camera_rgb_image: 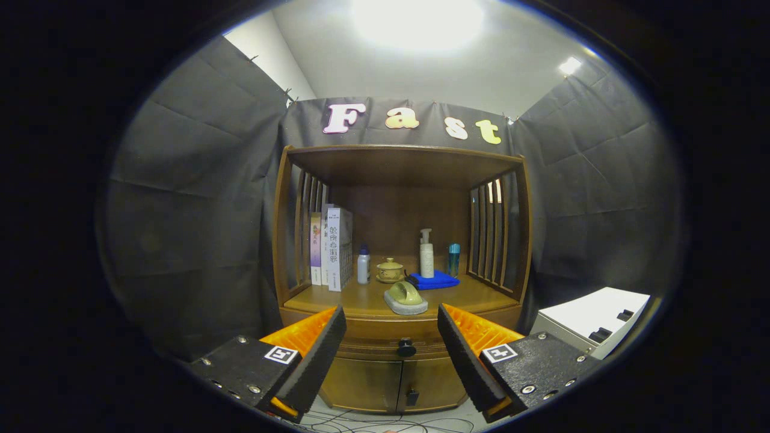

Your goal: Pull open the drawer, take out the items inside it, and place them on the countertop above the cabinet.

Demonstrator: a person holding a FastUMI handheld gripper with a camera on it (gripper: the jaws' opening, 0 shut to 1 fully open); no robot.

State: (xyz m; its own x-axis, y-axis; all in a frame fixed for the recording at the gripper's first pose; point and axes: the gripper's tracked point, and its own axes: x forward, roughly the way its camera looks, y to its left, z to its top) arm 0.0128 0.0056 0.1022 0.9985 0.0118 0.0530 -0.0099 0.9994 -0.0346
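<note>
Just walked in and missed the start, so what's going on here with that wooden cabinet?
A person is holding a two-finger tool aimed at the wooden cabinet. Its fingers are spread open, with nothing between them, and the drawer's dark knob sits ahead in the gap. The drawer looks shut. On the countertop are books, bottles, a small lidded pot, a blue cloth and a green object.

Drawer (391, 344) closed, contents hidden; fingers (313, 355) cover both its ends. Cabinet (367, 385) lower corners are blocked the same way. Book (338, 248) spine text too small to read; white box (592, 322) cut off.
</note>
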